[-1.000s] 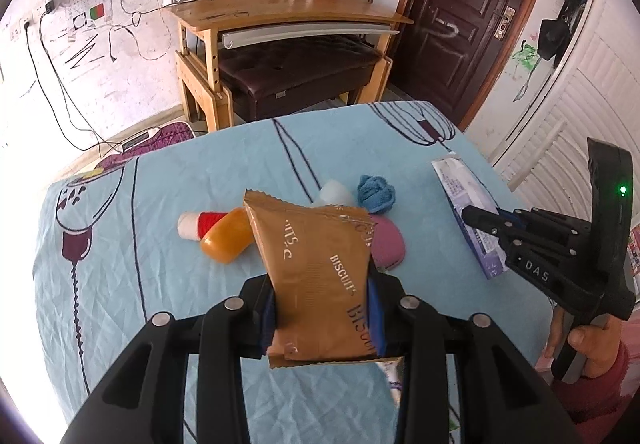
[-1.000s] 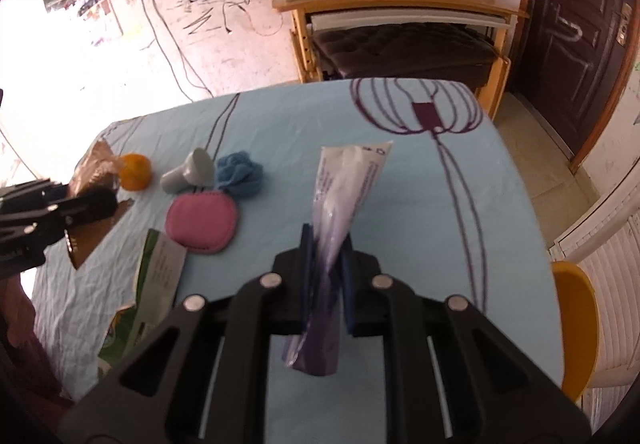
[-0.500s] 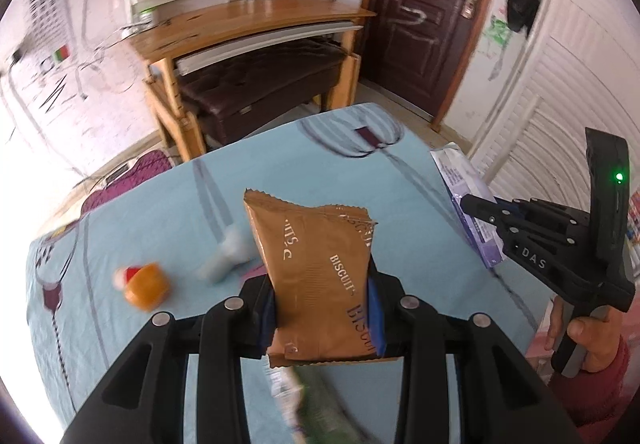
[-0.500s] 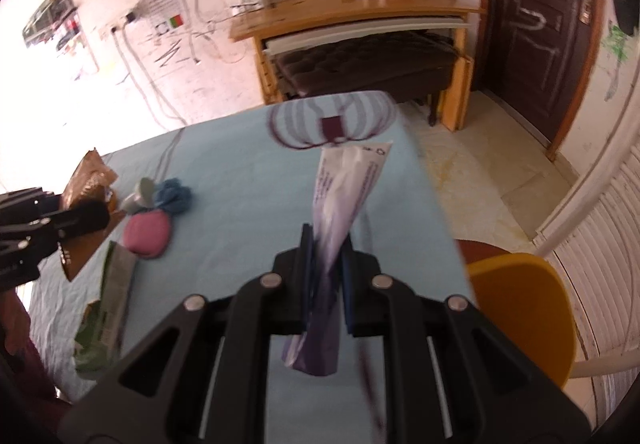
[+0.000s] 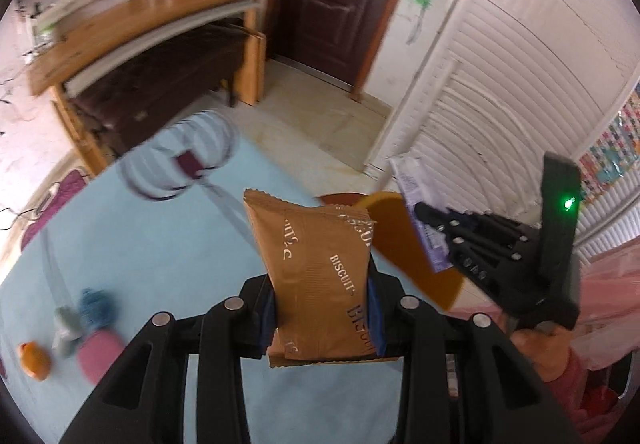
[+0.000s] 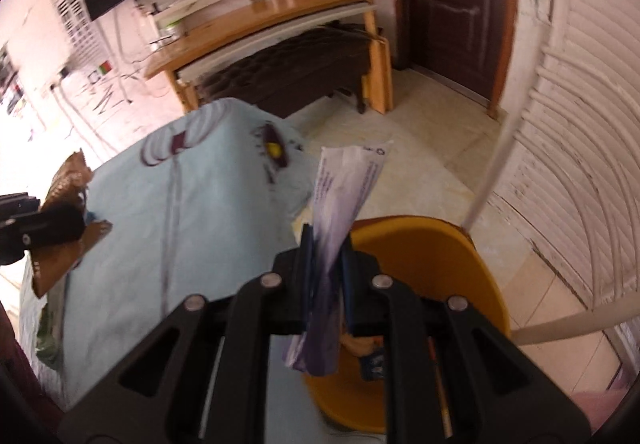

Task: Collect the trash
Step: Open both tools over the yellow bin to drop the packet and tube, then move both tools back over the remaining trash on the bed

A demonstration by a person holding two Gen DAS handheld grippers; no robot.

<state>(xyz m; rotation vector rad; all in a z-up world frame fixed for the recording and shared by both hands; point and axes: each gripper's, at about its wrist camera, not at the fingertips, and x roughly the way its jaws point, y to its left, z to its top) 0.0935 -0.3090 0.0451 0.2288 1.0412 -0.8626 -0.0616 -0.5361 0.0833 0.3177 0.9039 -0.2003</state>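
Right gripper (image 6: 326, 280) pinching purple wrapper (image 6: 340, 228), upright, directly above yellow bin (image 6: 460, 268). Left gripper (image 5: 322, 304) clamped on biscuit pack (image 5: 316, 264), over table (image 5: 160, 236), farther from bin.

The left gripper (image 5: 322, 308) pinches a brown biscuit wrapper (image 5: 316, 268) upright between its blue-padded fingers (image 5: 374, 308), above the light blue tablecloth (image 5: 160, 244). To its right, the right gripper (image 5: 430, 222), held in a hand (image 5: 536, 340), clamps a white and purple wrapper (image 5: 416, 196) over the rim of a yellow bin (image 5: 400, 240) beside the table edge. Far left on the cloth lie a blue crumpled scrap (image 5: 96, 306), a pink pad (image 5: 98, 358), a small whitish piece (image 5: 66, 328) and an orange item (image 5: 35, 360), all blurred.
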